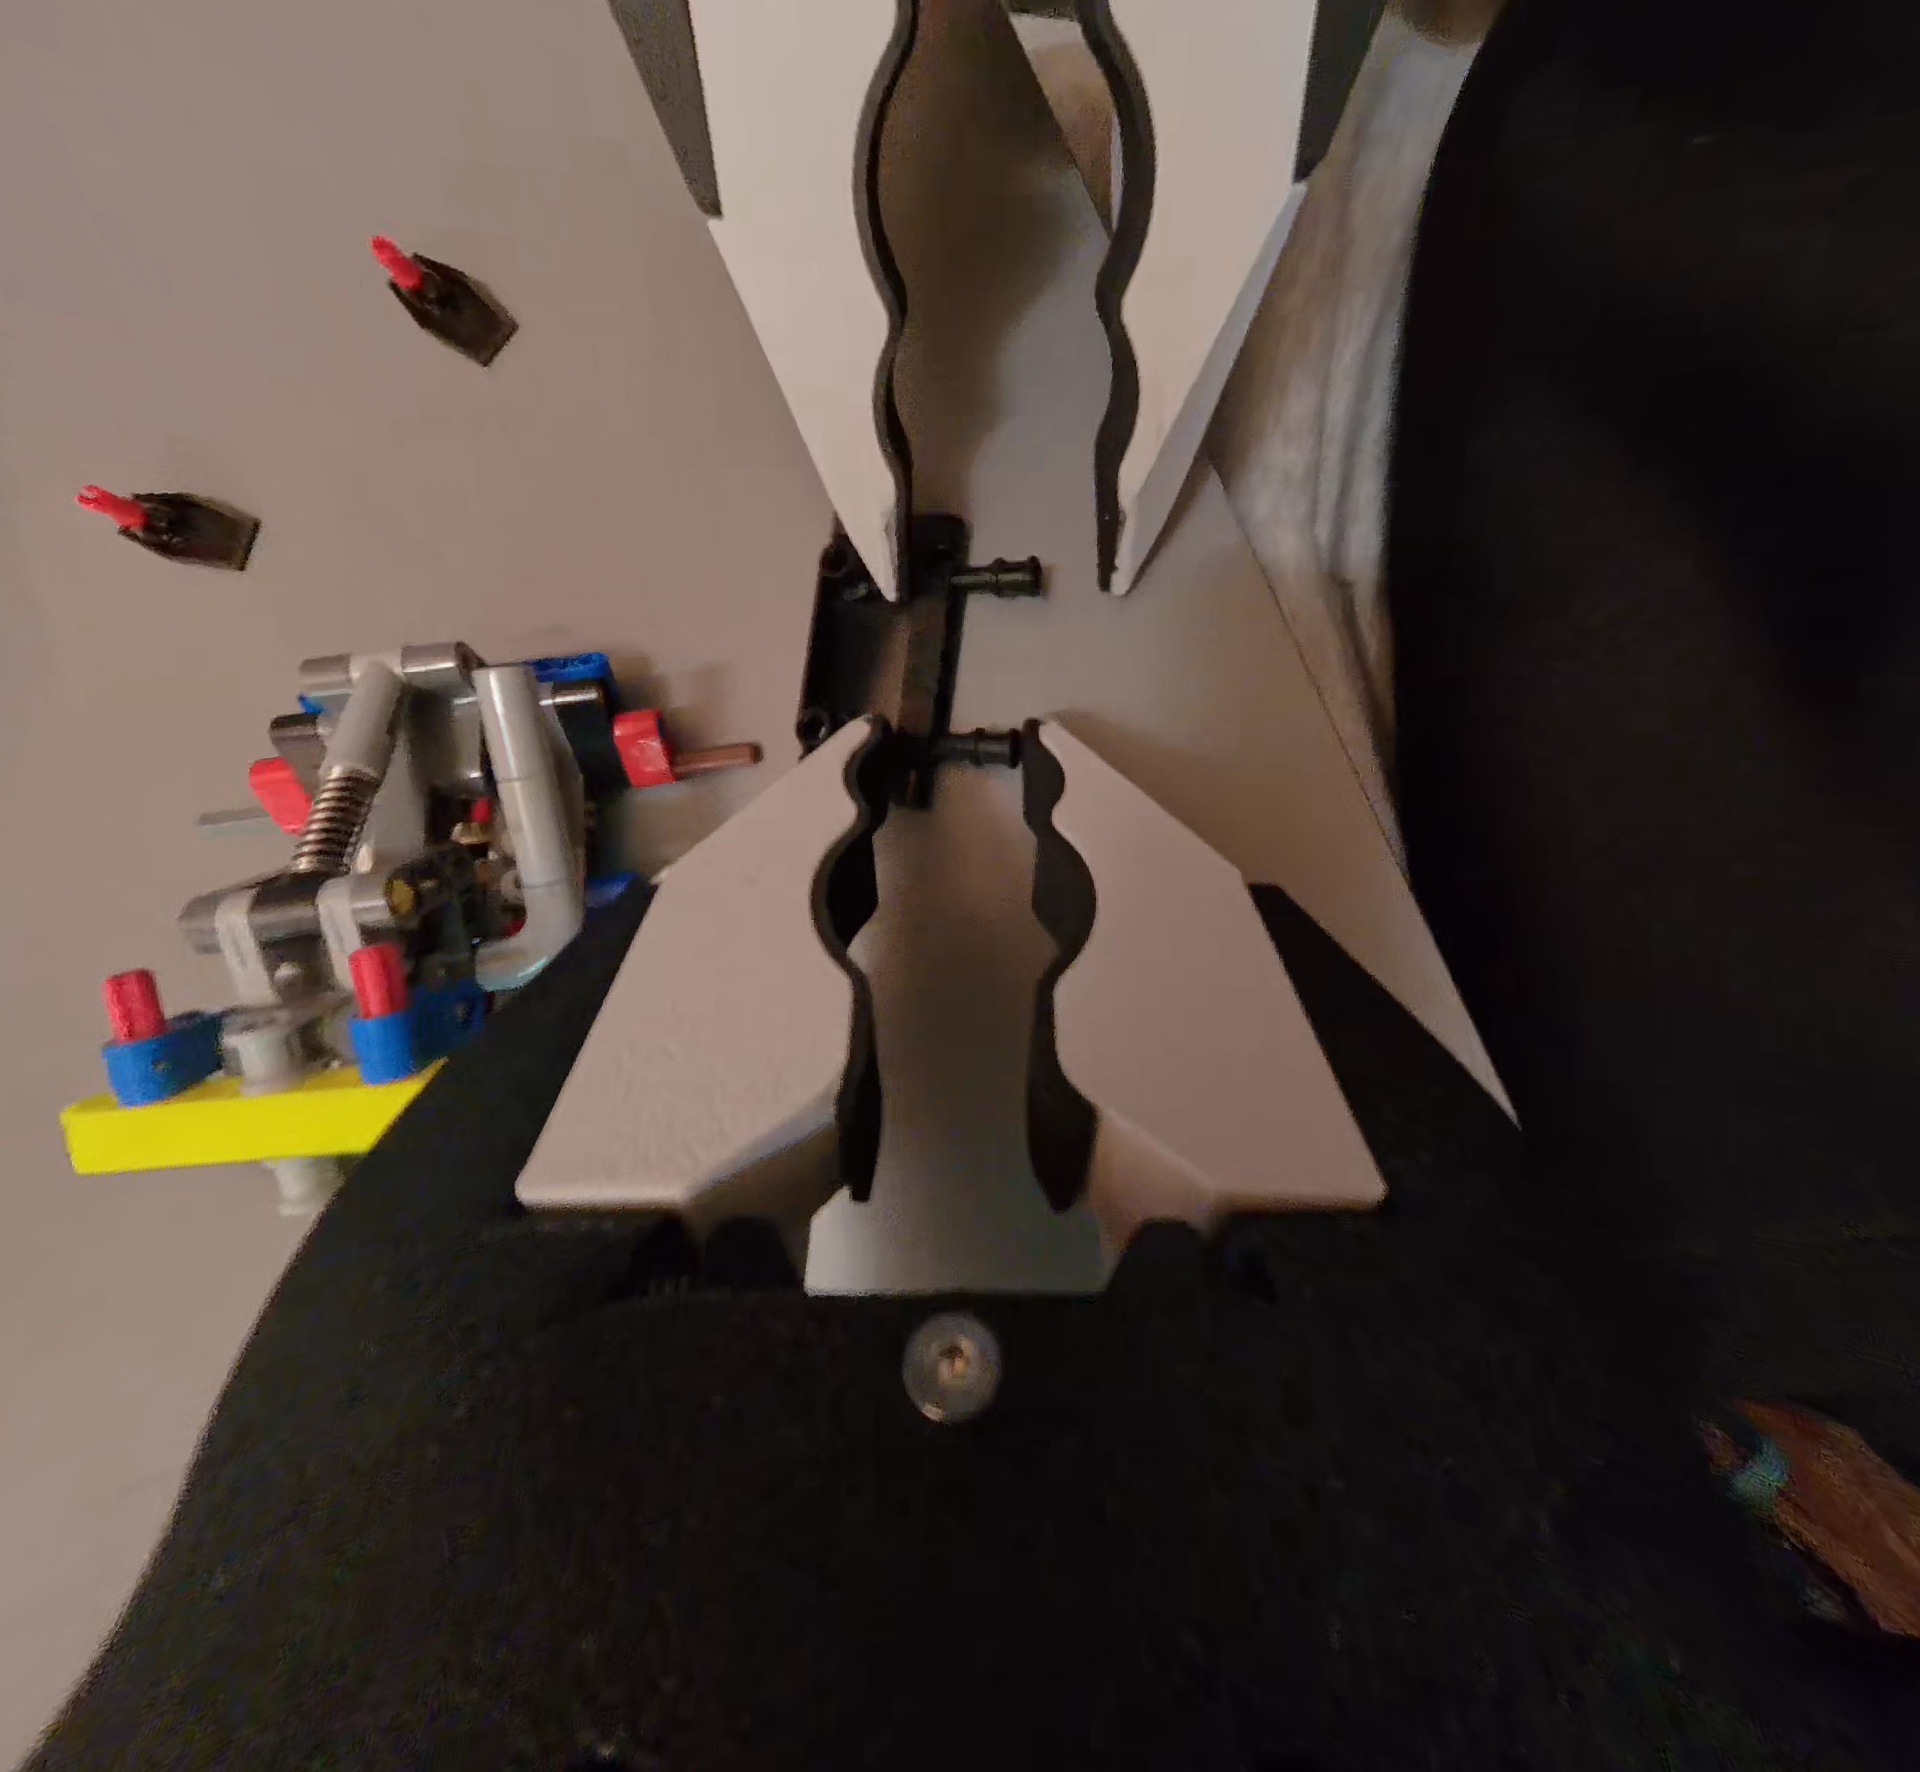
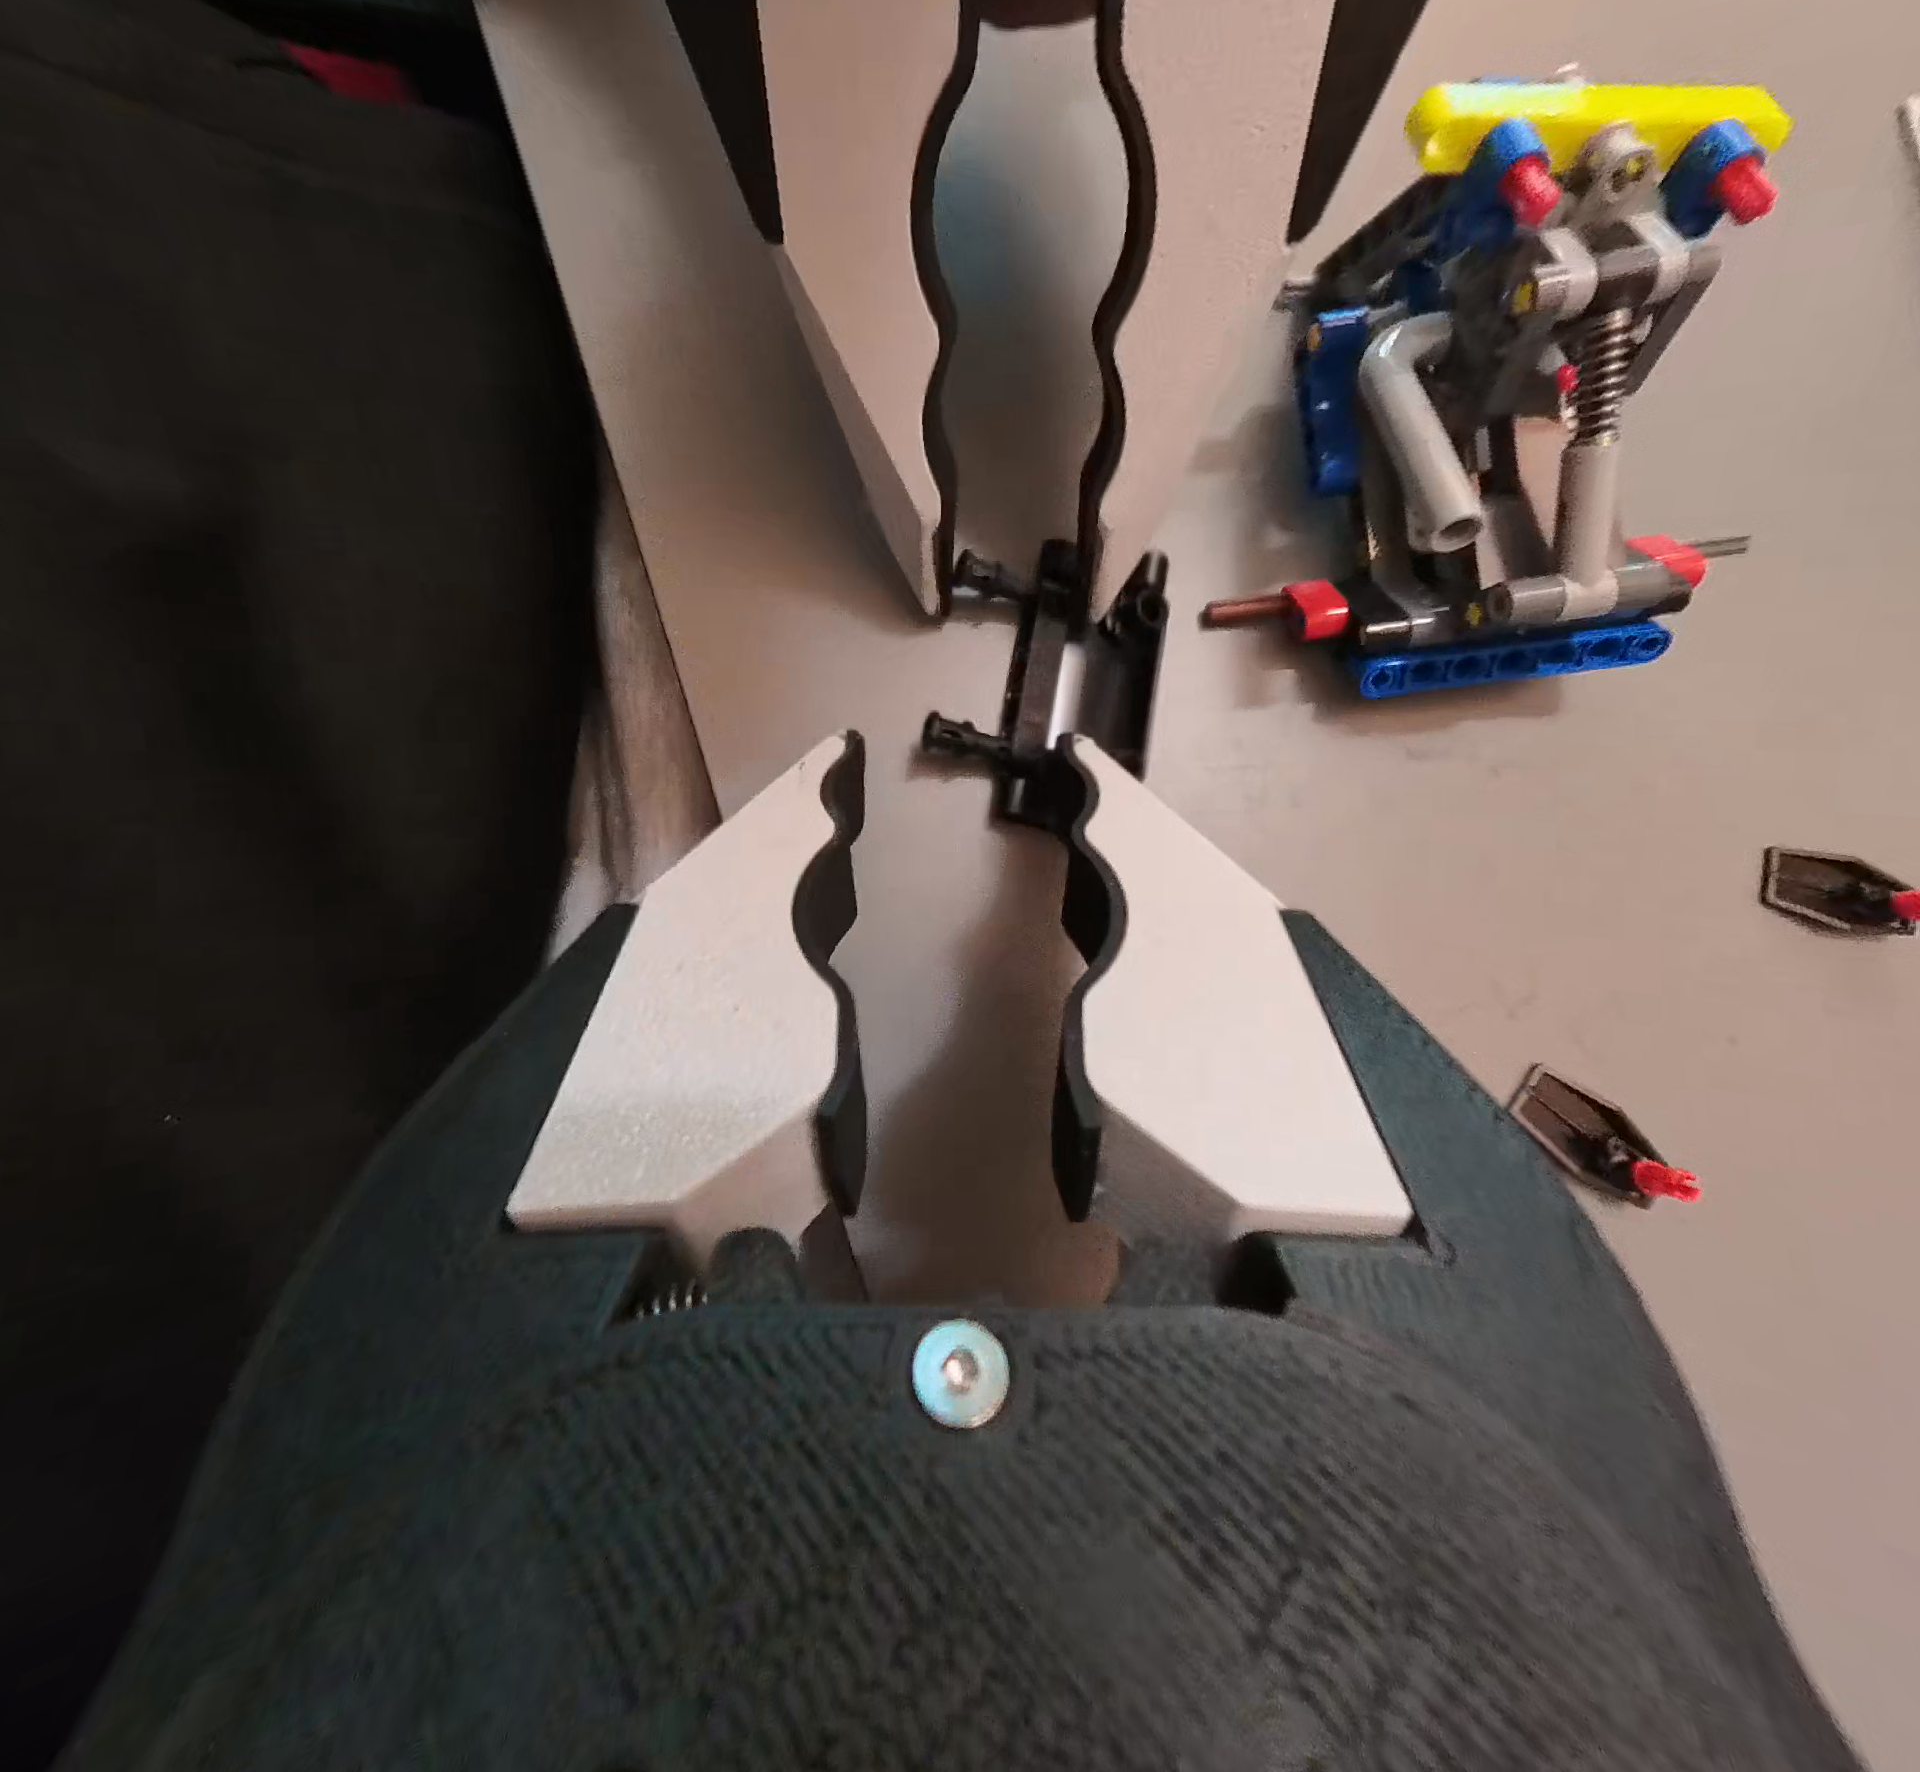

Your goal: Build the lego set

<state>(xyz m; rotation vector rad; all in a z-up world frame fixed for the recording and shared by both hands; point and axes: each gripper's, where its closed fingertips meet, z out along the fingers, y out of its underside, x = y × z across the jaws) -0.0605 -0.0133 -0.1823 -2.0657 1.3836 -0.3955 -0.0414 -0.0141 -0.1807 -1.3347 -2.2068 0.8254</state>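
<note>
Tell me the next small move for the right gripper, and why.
Probably close the right gripper a little: the black pinned beam lies against one finger, yet a gap shows between its pin tip and the other finger. The left gripper grips its far end.

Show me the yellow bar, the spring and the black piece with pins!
yellow bar (image 1: 239,1130): left wrist view, its flat side.
spring (image 1: 332,818): left wrist view, its middle coils.
black piece with pins (image 1: 932,662): left wrist view, its long middle beam.

A hobby worktable (image 2: 1455,891) with a brick-built model (image 2: 1538,392).
</note>
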